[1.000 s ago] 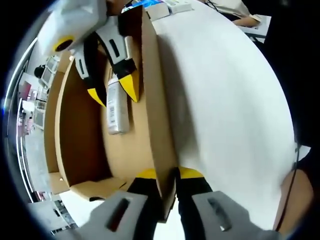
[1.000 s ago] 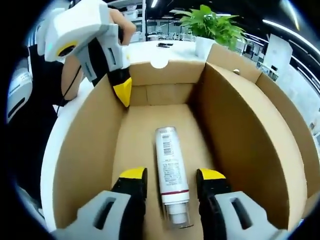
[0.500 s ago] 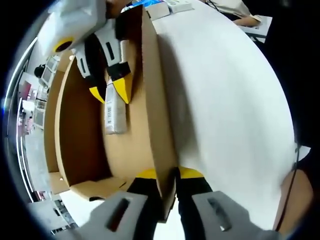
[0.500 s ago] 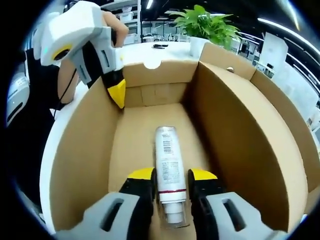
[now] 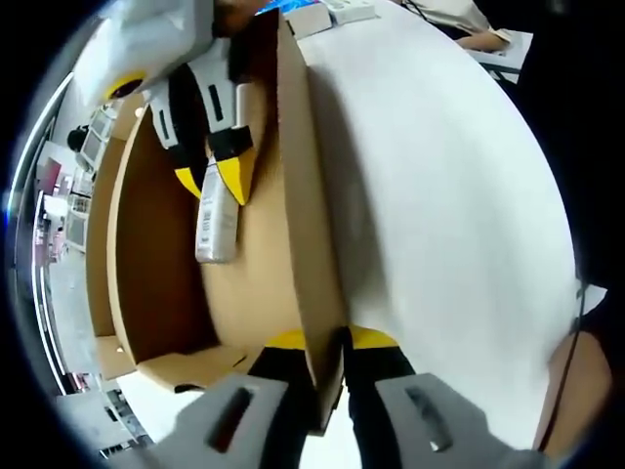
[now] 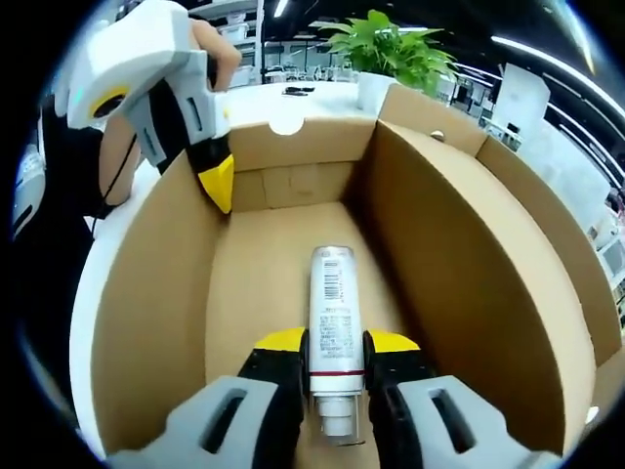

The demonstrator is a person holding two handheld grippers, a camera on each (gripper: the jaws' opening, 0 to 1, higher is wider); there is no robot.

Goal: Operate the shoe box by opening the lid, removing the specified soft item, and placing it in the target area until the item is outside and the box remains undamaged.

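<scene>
while the right tongs [image 6: 335, 357] clench the tube [image 6: 335, 308] and the left tongs [image 5: 324, 344] pinch the box [image 5: 308, 264] wall, a crooked lift could tear cardboard

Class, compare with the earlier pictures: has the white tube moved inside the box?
Yes. The white tube, clamped by the right gripper, has shifted away from the box wall that the left gripper holds.

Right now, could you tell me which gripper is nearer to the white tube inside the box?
The right gripper: its jaws are closed on the white tube near its cap end. The left gripper is clamped on the box wall, away from the tube.
</scene>
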